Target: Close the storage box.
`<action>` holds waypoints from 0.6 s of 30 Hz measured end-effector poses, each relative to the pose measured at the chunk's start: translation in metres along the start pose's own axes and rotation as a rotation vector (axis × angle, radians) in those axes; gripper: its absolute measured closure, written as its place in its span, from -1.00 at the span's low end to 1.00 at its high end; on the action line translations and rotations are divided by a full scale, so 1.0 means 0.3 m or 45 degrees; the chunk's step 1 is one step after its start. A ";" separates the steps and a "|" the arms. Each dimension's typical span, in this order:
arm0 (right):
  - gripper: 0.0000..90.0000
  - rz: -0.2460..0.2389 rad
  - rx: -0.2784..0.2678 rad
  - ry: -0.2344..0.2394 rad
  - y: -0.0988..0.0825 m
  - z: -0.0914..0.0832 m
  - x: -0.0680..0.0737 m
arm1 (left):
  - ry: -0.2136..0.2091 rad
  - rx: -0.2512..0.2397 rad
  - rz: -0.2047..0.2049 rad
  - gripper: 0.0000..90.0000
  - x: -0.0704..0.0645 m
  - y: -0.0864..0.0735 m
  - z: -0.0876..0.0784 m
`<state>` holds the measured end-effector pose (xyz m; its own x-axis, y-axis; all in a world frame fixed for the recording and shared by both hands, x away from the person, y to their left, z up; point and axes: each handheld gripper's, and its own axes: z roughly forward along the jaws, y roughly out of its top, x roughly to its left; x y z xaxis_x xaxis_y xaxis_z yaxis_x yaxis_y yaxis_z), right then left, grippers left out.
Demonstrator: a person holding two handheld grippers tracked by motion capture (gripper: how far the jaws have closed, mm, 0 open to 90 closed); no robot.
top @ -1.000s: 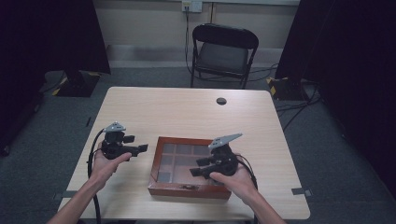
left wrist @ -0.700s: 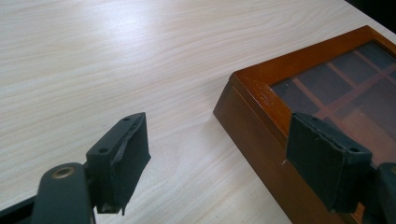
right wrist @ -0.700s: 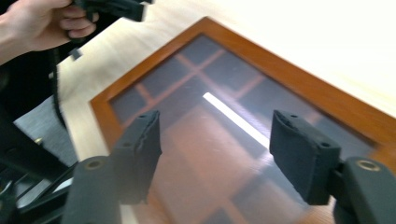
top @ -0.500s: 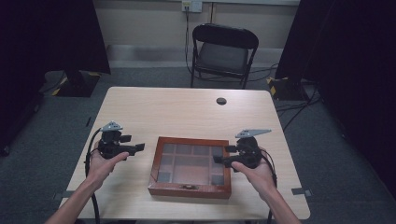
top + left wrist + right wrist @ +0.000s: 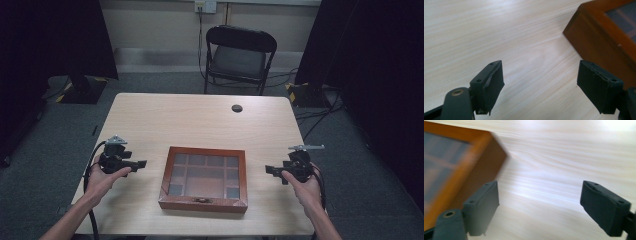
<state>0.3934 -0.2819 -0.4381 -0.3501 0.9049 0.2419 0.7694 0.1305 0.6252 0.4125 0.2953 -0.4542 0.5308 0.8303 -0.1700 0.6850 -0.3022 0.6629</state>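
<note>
A wooden display box (image 5: 204, 178) with a glass lid over gridded compartments sits flat on the counter (image 5: 200, 117), toward the person's edge, with a small latch at the middle of its near side. The left tongs (image 5: 142, 163) hover at its nine o'clock and the right tongs (image 5: 269, 170) at its three o'clock, each apart from the box and pointing in toward it.

Both stand wide with nothing between them. In the left gripper view the box's side wall (image 5: 596, 42) lies ahead and to the right of the spread jaws; the right tongs have just been opening, and in the right gripper view, which is blurred, the box corner (image 5: 487, 152) seems to sit just beyond the left jaw.

The step in hand looks like squaring up on the box from both sides, most likely to steady it or lift the lid. To do it well, both tongs should come in level and at matched height, so the box is not pushed across the counter or skewed. If the lid is to open, one side should pin the base while the other works the latch, keeping the pads off the glass. Slow contact matters, as the polished wood may slip.
</note>
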 end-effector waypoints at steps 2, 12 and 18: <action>-0.67 0.044 0.005 -0.092 -0.020 0.015 -0.030 | 0.039 0.022 -0.001 -0.55 0.013 -0.010 0.010; -0.67 0.025 0.099 -0.226 -0.056 0.089 -0.036 | 0.111 0.142 0.018 -0.57 0.023 -0.047 0.074; -0.68 -0.002 0.088 -0.298 -0.082 0.116 -0.018 | 0.193 0.056 0.099 -0.69 0.002 -0.074 0.098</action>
<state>0.3949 -0.2760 -0.4806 -0.2242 0.9729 0.0574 0.8067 0.1522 0.5710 0.4123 0.2888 -0.4904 0.5041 0.8636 -0.0052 0.6675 -0.3858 0.6368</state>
